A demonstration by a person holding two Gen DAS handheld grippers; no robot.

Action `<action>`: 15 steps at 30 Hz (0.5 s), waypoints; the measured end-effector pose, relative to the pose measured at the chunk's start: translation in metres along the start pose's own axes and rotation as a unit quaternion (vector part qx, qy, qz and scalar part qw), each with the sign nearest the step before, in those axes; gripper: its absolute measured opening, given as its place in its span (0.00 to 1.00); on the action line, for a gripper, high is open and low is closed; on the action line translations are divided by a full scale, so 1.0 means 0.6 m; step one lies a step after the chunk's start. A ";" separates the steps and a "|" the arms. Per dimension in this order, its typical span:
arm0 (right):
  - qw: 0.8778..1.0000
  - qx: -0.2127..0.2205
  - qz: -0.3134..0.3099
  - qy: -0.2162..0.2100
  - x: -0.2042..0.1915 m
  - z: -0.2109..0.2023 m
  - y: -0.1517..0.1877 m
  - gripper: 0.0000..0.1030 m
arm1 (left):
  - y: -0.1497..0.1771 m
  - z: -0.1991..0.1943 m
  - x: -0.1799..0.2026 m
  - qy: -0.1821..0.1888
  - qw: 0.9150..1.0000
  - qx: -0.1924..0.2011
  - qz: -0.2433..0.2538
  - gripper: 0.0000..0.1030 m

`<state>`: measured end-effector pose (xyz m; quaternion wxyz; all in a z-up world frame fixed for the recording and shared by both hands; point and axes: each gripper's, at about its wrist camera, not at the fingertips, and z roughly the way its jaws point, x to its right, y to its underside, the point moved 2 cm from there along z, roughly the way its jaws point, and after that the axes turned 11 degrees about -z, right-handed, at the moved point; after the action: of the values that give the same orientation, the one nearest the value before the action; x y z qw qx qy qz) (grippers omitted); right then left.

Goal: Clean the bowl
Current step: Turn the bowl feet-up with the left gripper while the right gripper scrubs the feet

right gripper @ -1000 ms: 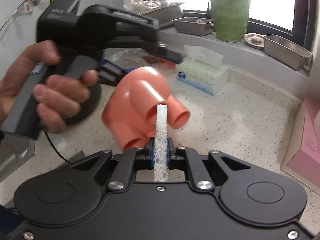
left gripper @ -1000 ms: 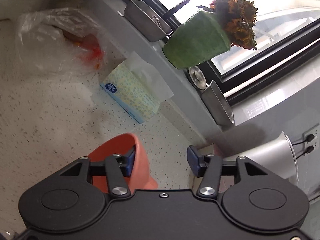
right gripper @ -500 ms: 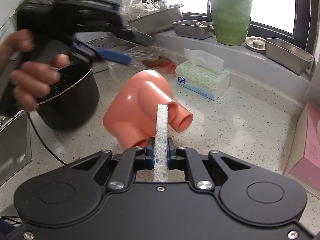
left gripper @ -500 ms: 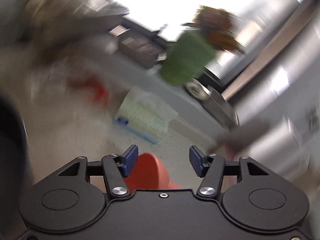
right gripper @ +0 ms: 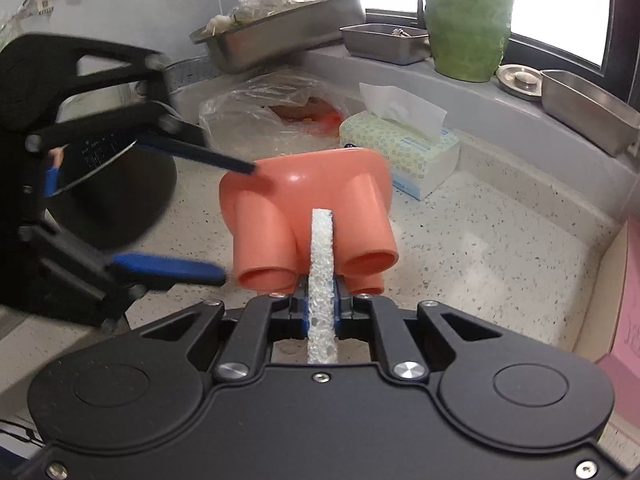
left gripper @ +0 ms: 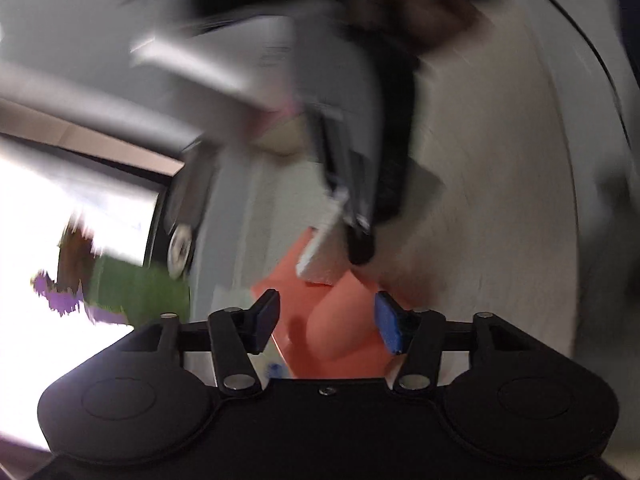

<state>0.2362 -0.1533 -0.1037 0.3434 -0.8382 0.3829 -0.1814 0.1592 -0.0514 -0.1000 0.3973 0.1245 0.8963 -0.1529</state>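
Note:
A salmon-pink plastic bowl (right gripper: 308, 200) with short tube legs lies tipped on the speckled counter (right gripper: 500, 256), legs toward my right gripper. My right gripper (right gripper: 322, 300) is shut on a white sponge (right gripper: 322, 256) that stands edge-on in front of the bowl. My left gripper (right gripper: 236, 220) is open at the bowl's left side, one blue finger (right gripper: 168, 268) low and the other by the bowl's top edge. In the blurred left wrist view the left gripper (left gripper: 326, 322) is open with the pink bowl (left gripper: 340, 328) between its fingers and the white sponge (left gripper: 320, 264) beyond.
A black pot (right gripper: 116, 192) stands at the left behind my left gripper. A plastic bag (right gripper: 272, 112) and a tissue box (right gripper: 404, 148) lie behind the bowl. A green vase (right gripper: 468, 20) and steel trays (right gripper: 280, 36) sit on the sill. A pink box (right gripper: 628, 320) is at the right edge.
My left gripper let go of the bowl, swung away, then came back in open from the left around it. The bowl turned on the counter. My right gripper with the sponge held still.

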 end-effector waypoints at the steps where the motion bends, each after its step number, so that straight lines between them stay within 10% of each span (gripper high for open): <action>1: 1.000 -0.001 -0.002 0.000 0.000 0.001 0.000 0.11 | 0.002 0.008 0.007 0.010 0.998 -0.008 0.061 0.48; 7: 1.000 -0.006 -0.003 -0.004 0.000 0.006 0.000 0.11 | 0.036 0.058 0.047 0.048 0.976 -0.016 0.212 0.48; 15: 1.000 0.001 0.026 0.014 0.014 -0.005 0.019 0.11 | 0.033 0.079 0.027 0.061 0.984 0.033 0.163 0.36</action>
<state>0.2339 -0.1667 -0.1095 0.3438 -0.8249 0.4093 -0.1841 0.1875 -0.0493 -0.1458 0.3571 0.2912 0.8809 -0.1080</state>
